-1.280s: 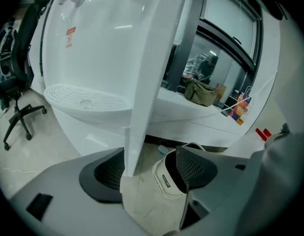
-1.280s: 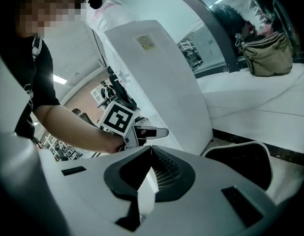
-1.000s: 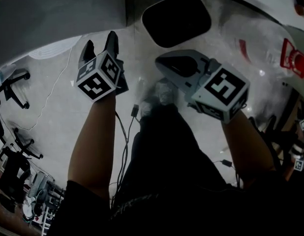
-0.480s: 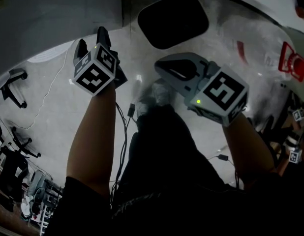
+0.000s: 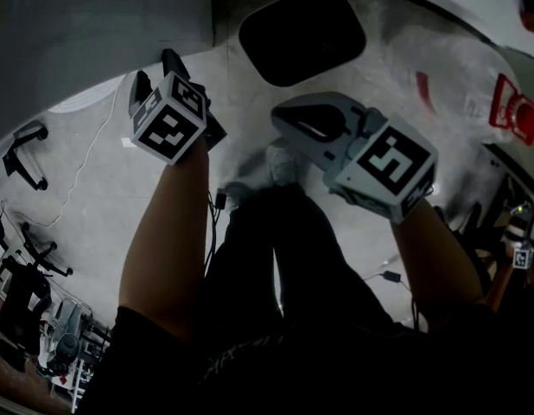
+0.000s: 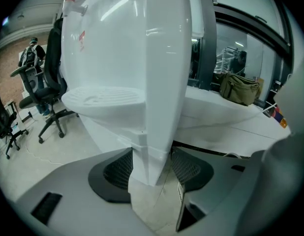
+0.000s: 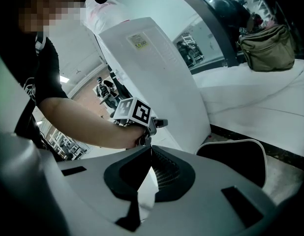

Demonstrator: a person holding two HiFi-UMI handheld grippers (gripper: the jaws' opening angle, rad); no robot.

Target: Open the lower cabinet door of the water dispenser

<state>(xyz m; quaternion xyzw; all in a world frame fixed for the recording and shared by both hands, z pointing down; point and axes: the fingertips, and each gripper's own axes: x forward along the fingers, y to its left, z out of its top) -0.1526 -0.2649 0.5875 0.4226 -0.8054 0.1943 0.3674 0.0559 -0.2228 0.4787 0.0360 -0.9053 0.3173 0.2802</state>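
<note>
The white water dispenser (image 6: 122, 58) fills the left gripper view, with its drip ledge (image 6: 105, 95) at mid height; the right gripper view shows it as a white box (image 7: 157, 77). My left gripper (image 6: 152, 167) straddles a vertical lower edge of the cabinet (image 6: 152, 146). Its jaws are closing around that edge, with a sliver of gap still on the right side. From above, the left gripper (image 5: 156, 69) sits at the dispenser's corner (image 5: 206, 24). My right gripper (image 5: 282, 115) hangs back from the dispenser with its tips together and nothing between them (image 7: 151, 151).
A dark oval bin with a pale rim (image 5: 301, 33) stands on the floor right of the dispenser. Cables (image 5: 217, 206) trail by the person's feet. Office chairs (image 6: 44, 112) stand at the left, and a white table with an olive bag (image 6: 240, 87) is behind.
The left gripper has shifted up and tilted in against the dispenser's corner, its jaws narrowing. The person's legs moved apart. The right gripper stayed put.
</note>
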